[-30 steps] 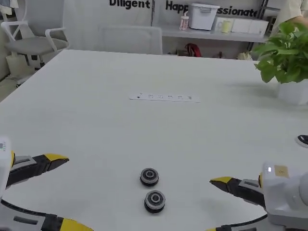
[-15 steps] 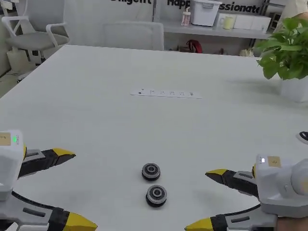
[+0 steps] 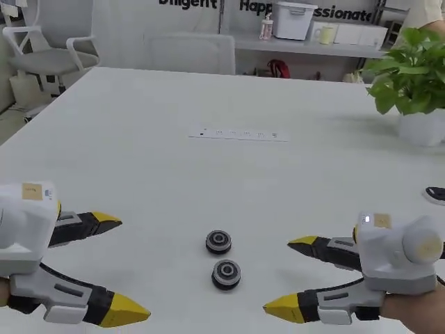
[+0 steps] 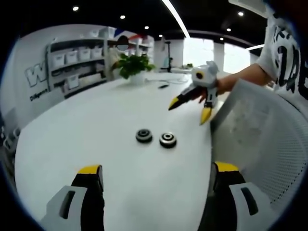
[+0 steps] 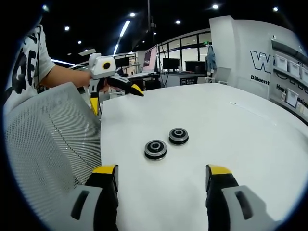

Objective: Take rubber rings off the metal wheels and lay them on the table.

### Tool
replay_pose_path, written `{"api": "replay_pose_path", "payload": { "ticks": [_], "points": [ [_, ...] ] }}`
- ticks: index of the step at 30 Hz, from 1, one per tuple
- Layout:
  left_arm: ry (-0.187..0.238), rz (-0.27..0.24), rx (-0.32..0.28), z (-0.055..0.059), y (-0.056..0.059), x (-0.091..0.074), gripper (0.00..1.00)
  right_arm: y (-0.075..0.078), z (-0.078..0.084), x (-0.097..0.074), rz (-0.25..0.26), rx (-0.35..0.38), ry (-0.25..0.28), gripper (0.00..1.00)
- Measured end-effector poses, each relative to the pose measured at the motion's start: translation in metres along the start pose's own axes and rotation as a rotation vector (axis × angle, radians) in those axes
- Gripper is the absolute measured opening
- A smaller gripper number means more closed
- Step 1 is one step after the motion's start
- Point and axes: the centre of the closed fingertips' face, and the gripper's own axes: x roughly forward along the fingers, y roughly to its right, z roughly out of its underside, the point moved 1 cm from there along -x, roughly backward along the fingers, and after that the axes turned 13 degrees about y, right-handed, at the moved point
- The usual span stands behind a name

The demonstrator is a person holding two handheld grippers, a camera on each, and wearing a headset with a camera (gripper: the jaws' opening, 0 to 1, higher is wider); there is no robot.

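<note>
Two metal wheels point(image 3: 219, 242) on table point(image 3: 174, 174) between left gripper point(image 3: 128, 268), right gripper point(image 3: 279, 274); both level, tips inward, jaws wide, empty.

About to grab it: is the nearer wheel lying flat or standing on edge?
Lying flat: the nearer wheel rests on the table with its round face and hub upward.

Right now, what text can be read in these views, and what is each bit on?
"Diligent", tops cut off: back wall.
"Happ" and "ssionate": same wall, a white bin hiding the middle.
"W" above "Diligent": white wall panel, right gripper view.
Too blurred or small: shirt print, power strip marks.
</note>
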Motion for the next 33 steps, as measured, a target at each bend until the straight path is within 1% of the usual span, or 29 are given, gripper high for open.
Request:
{"api": "replay_pose_path", "payload": {
  "ticks": [5, 10, 13, 15, 20, 24, 30, 33],
  "points": [
    [0.003, 0.016, -0.005, 0.000, 0.003, 0.003, 0.92, 0.001, 0.000, 0.002, -0.009, -0.002, -0.003, 0.65],
    [-0.009, 0.030, 0.005, 0.001, 0.004, 0.004, 0.90, -0.004, -0.003, 0.008, -0.041, -0.023, -0.010, 0.61],
    [-0.003, 0.038, 0.005, -0.001, 0.005, 0.006, 0.87, -0.007, -0.003, 0.012, -0.057, -0.028, -0.016, 0.59],
    [-0.004, 0.042, 0.004, -0.001, 0.004, 0.007, 0.86, -0.008, -0.001, 0.013, -0.071, -0.026, -0.022, 0.57],
    [-0.011, 0.052, 0.006, 0.000, 0.006, 0.012, 0.85, -0.010, 0.008, 0.014, -0.099, -0.030, -0.062, 0.54],
    [-0.022, 0.065, 0.008, 0.002, 0.006, 0.015, 0.84, -0.011, 0.010, 0.015, -0.112, -0.022, -0.065, 0.53],
    [-0.037, 0.072, 0.008, 0.001, 0.004, 0.018, 0.83, -0.009, 0.016, 0.017, -0.129, -0.013, -0.087, 0.50],
    [-0.045, 0.074, 0.003, 0.002, 0.003, 0.018, 0.83, -0.008, 0.014, 0.018, -0.132, -0.002, -0.080, 0.49]
  ]
}}
